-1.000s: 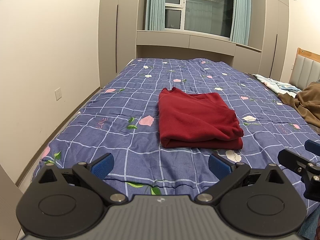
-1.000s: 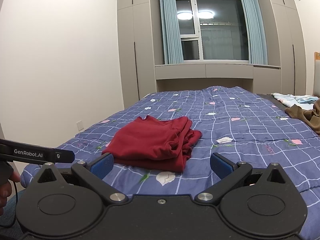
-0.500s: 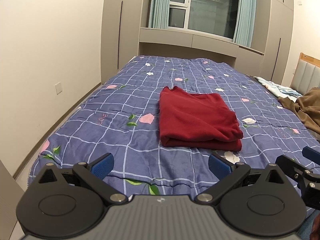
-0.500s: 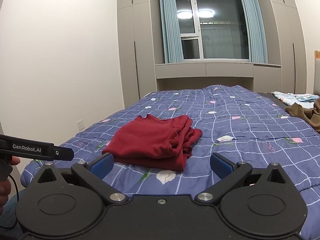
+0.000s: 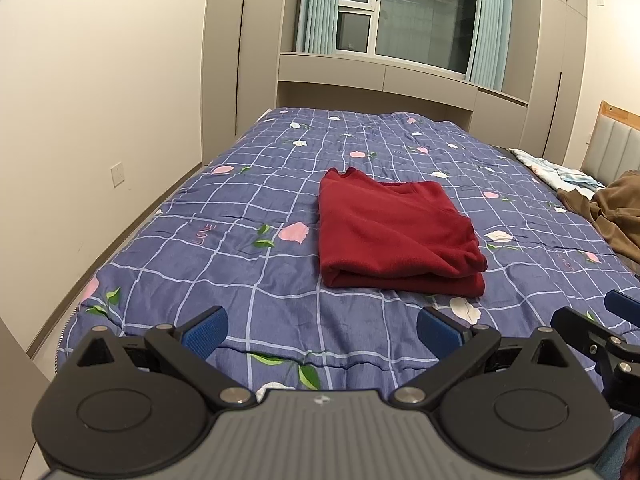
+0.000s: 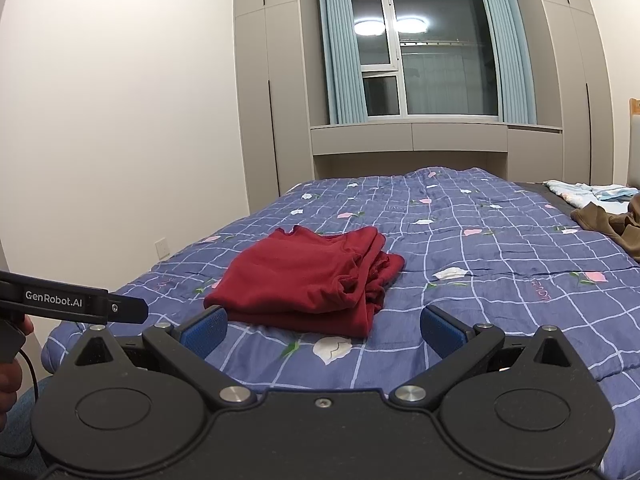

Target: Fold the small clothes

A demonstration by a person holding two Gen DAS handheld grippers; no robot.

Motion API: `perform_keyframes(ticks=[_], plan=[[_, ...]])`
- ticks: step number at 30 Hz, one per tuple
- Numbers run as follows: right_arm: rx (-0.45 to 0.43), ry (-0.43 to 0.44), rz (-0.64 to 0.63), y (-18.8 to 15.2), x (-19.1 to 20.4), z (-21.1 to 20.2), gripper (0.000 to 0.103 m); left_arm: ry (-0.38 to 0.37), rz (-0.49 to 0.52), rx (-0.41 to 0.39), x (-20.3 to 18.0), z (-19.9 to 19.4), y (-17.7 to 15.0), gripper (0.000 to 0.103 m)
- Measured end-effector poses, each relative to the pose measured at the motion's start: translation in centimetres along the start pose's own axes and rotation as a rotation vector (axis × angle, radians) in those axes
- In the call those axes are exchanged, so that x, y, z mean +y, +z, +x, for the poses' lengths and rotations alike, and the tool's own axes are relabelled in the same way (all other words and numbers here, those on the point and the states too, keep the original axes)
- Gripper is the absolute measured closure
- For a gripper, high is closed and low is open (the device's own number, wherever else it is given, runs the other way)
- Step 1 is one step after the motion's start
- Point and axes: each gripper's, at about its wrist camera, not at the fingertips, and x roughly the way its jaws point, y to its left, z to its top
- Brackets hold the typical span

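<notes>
A dark red garment (image 5: 394,230) lies folded into a thick rectangle on the blue checked floral quilt (image 5: 248,264); it also shows in the right wrist view (image 6: 308,278). My left gripper (image 5: 322,330) is open and empty, held back near the bed's front edge, short of the garment. My right gripper (image 6: 324,330) is open and empty, just in front of the garment's near edge. The right gripper's finger shows at the right edge of the left wrist view (image 5: 592,332). The left gripper's body shows at the left of the right wrist view (image 6: 72,302).
A brown garment (image 5: 612,216) and a light blue patterned cloth (image 5: 560,168) lie at the bed's right side near the headboard (image 5: 616,140). Wardrobes and a window stand behind the bed. A wall with a socket (image 5: 118,174) runs along the left.
The left gripper has drawn back and tilted up a little, so the red garment sits slightly farther away. The right gripper has barely moved. Both stay open.
</notes>
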Motion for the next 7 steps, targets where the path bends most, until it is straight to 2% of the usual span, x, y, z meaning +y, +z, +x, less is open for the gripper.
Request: perform_keyframes(ticks=[7], plan=[[0.004, 0.001, 0.001, -0.13, -0.03, -0.05, 0.001, 0.000, 0.001, 0.000, 0.00, 0.00, -0.03, 0.000]])
